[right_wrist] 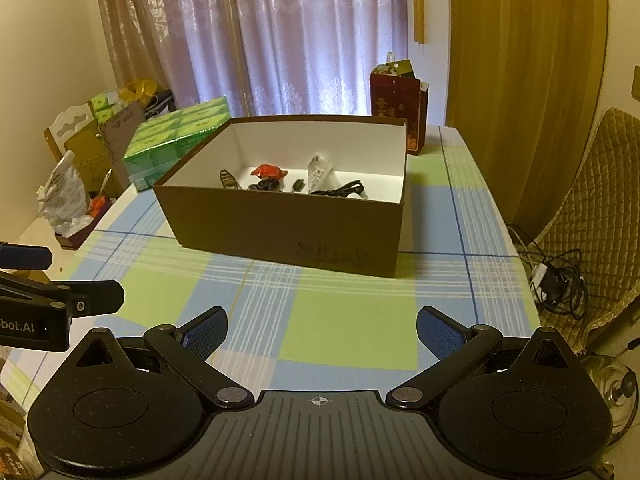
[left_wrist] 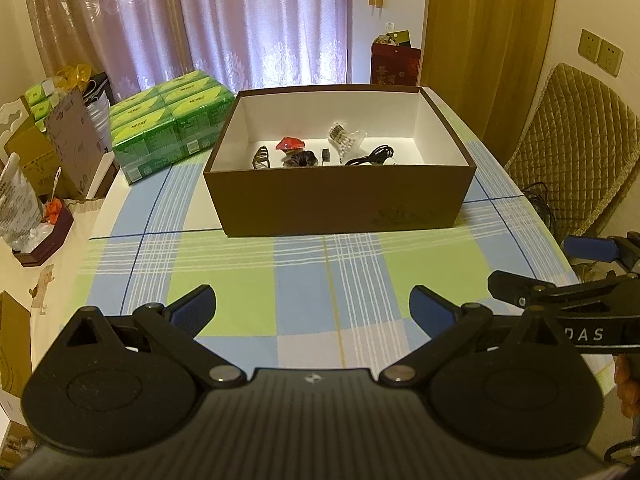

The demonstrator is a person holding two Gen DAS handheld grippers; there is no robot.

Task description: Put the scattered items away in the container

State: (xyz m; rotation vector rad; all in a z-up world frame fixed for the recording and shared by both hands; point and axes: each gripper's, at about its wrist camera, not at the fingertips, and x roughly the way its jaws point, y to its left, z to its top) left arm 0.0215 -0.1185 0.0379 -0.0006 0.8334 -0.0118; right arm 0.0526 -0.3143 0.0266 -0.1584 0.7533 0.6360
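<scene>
your left gripper point(left_wrist: 312, 304) and right gripper point(right_wrist: 322, 330), both spread and empty, hang over a checked cloth point(left_wrist: 312, 256) bare of loose items, all small items point(left_wrist: 320, 148) seemingly in the box point(left_wrist: 340, 200): tidying looks complete.

A stack of green plastic-wrapped tissue packs point(left_wrist: 170, 126) sits at the far left of the blue, green and white checked tablecloth point(left_wrist: 304, 280). A dark red patterned gift bag point(right_wrist: 396, 108) stands at the far right, before pale purple sheer curtains point(right_wrist: 288, 36). A chair with a quilted tan cover point(left_wrist: 576, 152) stands to the right.
</scene>
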